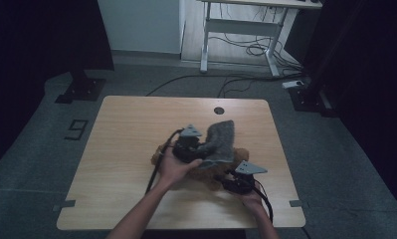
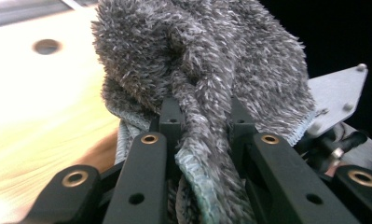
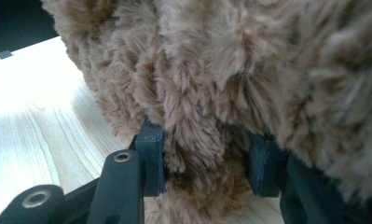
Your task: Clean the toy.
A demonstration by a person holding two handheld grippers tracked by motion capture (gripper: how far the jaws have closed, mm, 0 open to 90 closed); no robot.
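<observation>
Left claw [image 1: 202, 149] is clamped on a fluffy grey microfibre cloth [image 1: 220, 140], lifted just above the brown plush toy [image 1: 221, 172] pinched by right claw [image 1: 229, 182] near the counter's [image 1: 131, 134] front edge.

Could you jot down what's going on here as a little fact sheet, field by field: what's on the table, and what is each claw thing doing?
Surface: light wooden table with a round hole near its far edge
Grey item: fluffy grey towel, lifted and draped over the brown toy
Brown item: furry brown plush toy, lying on the table
Left gripper: shut on a fold of the towel
Right gripper: jaws pressing on a tuft of the toy's fur
Hands: one on each gripper, reaching in from the near edge
</observation>
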